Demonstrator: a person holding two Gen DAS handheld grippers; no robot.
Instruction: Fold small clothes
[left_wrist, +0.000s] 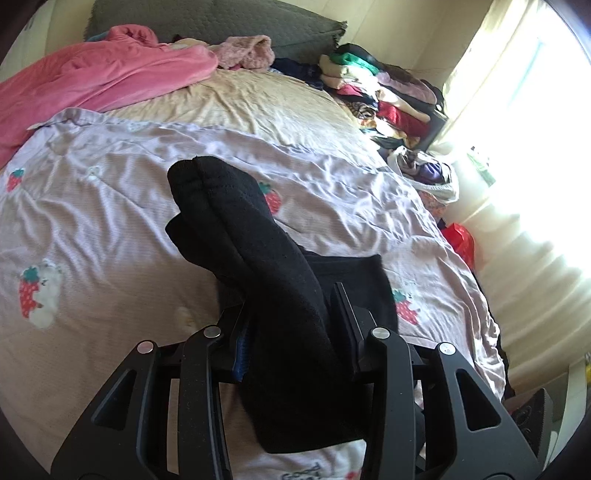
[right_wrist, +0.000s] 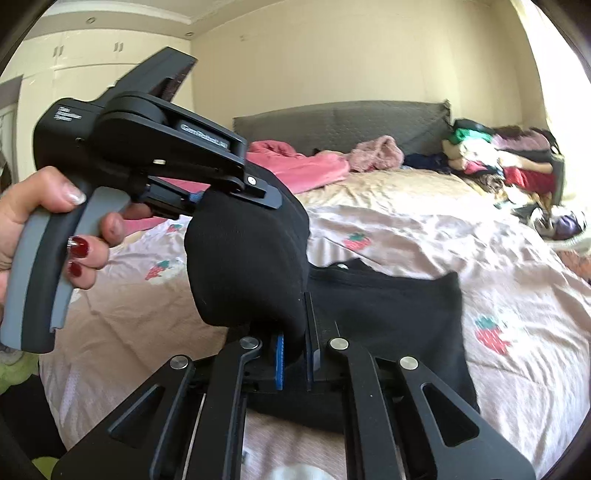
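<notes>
Socks (left_wrist: 255, 236), a black pair, hang above the bed (left_wrist: 110, 229), clamped at one end by the left tool (left_wrist: 291, 325) and at the other by the right tool (right_wrist: 295, 350). Below the socks lies a black garment (right_wrist: 391, 325) on the strawberry-print sheet (right_wrist: 498, 266).

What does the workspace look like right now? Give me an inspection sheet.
Surface: bed with a wrinkled strawberry-print sheet.
Job's things: black socks lifted off the bed, held at both ends; folded black garment lying flat beneath.
Clutter: pink blanket, fuzzy pink garment, clothes pile, plastic bag.
Grippers: left tongs shut on the socks; right tongs shut on their other end.
Cables: nothing seen.
Surroundings: grey headboard, bright curtain, wardrobe.
</notes>
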